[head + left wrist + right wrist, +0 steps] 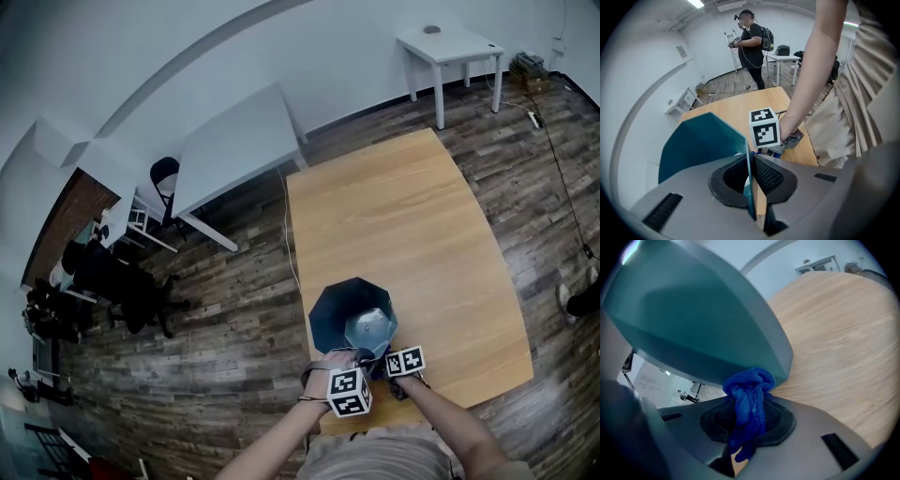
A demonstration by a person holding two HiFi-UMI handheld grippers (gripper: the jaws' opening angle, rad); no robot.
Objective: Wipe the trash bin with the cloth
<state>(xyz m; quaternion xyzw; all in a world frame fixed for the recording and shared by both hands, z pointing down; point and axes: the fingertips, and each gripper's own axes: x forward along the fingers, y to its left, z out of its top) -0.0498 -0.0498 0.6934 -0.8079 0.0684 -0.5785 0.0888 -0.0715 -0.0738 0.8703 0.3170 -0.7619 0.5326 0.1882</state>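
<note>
Closest in, the left gripper (751, 185) has its jaws pressed together on the thin wall of the teal trash bin (701, 143), pinching the rim with one pad inside and one outside. Right beside it, the right gripper (746, 420) pinches a bunched blue cloth (749, 397) between its pads. The top of the bundle sits against the bin's outer wall near a corner, and a loose end hangs down through the jaws. From the head view, both grippers crowd the bin's near side. The bin stands at the near end of a long wooden table (403, 216), its mouth facing up. Beyond the table there's dark plank floor, a white desk (234, 145) to the left and a small white table (450, 45) by the far wall.
</note>
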